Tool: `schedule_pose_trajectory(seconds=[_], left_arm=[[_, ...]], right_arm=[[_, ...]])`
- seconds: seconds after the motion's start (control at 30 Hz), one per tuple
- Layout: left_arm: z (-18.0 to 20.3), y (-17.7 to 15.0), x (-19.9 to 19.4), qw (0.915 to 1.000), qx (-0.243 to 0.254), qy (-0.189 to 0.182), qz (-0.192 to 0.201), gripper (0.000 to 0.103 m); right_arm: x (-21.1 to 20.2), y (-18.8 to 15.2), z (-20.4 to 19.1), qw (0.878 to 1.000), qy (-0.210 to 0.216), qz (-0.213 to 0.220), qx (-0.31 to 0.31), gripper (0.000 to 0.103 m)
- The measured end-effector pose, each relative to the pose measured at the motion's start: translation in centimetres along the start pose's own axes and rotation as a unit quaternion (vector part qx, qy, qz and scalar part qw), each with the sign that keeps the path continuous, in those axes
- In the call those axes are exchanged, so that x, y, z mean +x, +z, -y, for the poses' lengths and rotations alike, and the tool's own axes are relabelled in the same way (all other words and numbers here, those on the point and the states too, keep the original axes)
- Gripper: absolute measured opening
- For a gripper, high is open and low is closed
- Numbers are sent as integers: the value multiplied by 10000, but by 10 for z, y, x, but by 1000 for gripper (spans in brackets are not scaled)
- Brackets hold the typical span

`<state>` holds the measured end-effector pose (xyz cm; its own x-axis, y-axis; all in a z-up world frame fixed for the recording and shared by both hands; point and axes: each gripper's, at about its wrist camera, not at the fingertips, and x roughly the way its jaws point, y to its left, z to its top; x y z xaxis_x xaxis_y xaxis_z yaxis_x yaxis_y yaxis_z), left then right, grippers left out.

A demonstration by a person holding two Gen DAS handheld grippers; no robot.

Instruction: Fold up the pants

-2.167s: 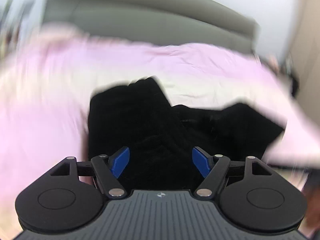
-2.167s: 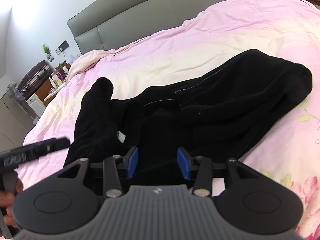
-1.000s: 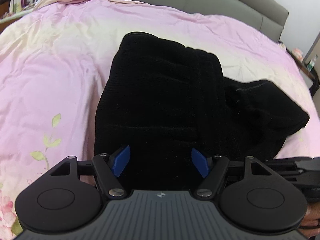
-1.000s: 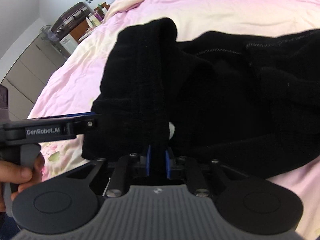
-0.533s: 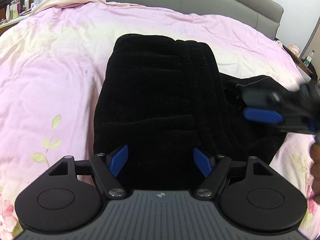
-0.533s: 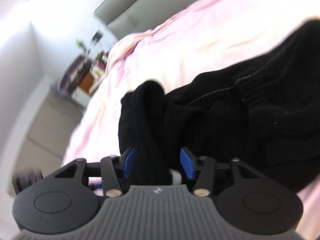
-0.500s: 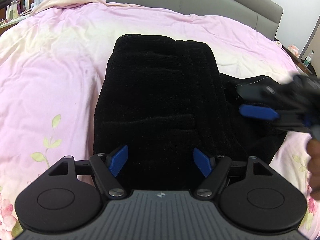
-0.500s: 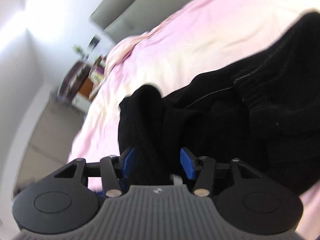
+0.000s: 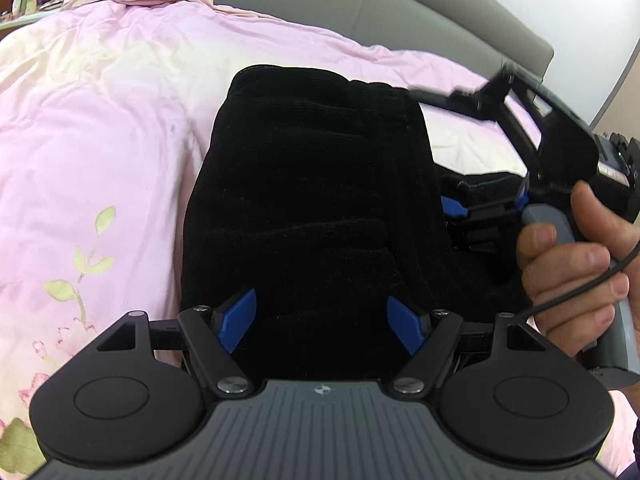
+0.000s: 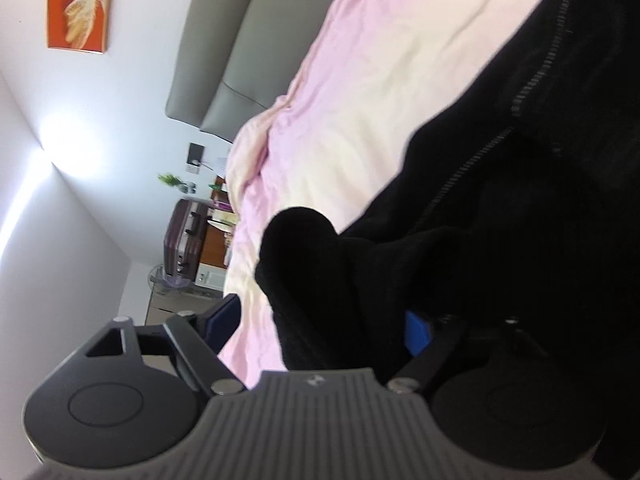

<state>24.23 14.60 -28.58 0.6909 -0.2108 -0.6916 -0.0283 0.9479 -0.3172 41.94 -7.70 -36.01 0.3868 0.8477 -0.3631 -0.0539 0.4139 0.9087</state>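
while both grippers gape, black pants lie folded mid-bed.
left gripper and right gripper spread, pinching nothing, on the pink duvet.

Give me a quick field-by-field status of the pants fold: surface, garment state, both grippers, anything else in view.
surface: pink bedspread on a bed with a grey headboard
garment: black pants, folded stack in front of the left gripper, looser fabric spreading to its right
left gripper: open, jaws wide, hovering over the near edge of the pants, gripping nothing
right gripper: open, tilted sideways, a fold of the pants lying between its fingers, not clamped
right hand: holding the right gripper's handle
background: suitcase, wall picture
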Motion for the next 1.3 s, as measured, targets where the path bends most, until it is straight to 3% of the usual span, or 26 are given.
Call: schedule_pose_trajectory(seconds=[0.1,0.13,0.17,0.2,0.33,0.4,0.5,0.6,0.63,0.73,0.9,1.0,1.07,1.17,1.2,1.3], left_arm=[[-8,-1,-1,9997,-141,-170,50,87],[-12,-1,-3,9996,-157,-210,51,87],[-13,0,-5,9995,-170,-248,50,87],[-15,1,-8,9994,-191,-298,57,87],[-32,4,-20,9933,-543,-987,254,85],[-41,7,-20,9879,-814,-1301,233,76],[-45,6,-10,9846,-959,-1462,42,74],[-43,1,2,9844,-889,-1509,-155,74],[-43,-1,4,9832,-900,-1579,-170,74],[-46,-2,3,9813,-938,-1676,-103,75],[-52,2,-1,9776,-1139,-1769,-28,76],[-37,5,-10,9848,-704,-1584,131,78],[-22,6,-17,9891,-283,-1418,270,79],[3,2,-27,9913,189,-1223,452,82],[14,3,-27,9916,328,-1161,473,84],[40,2,-26,9911,771,-1041,305,85]], right_arm=[[14,2,-18,9969,-483,73,-620,76],[24,2,-24,9925,-825,46,-904,65],[29,1,-27,9890,-998,63,-1086,43],[31,2,-27,9872,-1137,55,-1121,30],[16,19,-22,9906,-691,133,-1173,20],[7,24,-30,9875,-488,244,-1477,20],[6,30,-23,9866,-525,262,-1522,20],[23,28,10,9795,-1398,27,-1450,23],[28,27,20,9790,-1485,55,-1395,24],[17,29,16,9818,-1322,292,-1335,38],[-55,29,-3,9823,-973,595,-1488,45],[-112,25,-9,9785,-1021,838,-1584,45],[-150,21,-10,9732,-1275,996,-1637,47],[-200,12,-11,9601,-1776,1355,-1681,51],[-213,7,-11,9544,-1934,1476,-1733,56],[-247,-7,-5,9391,-2336,1726,-1836,60]])
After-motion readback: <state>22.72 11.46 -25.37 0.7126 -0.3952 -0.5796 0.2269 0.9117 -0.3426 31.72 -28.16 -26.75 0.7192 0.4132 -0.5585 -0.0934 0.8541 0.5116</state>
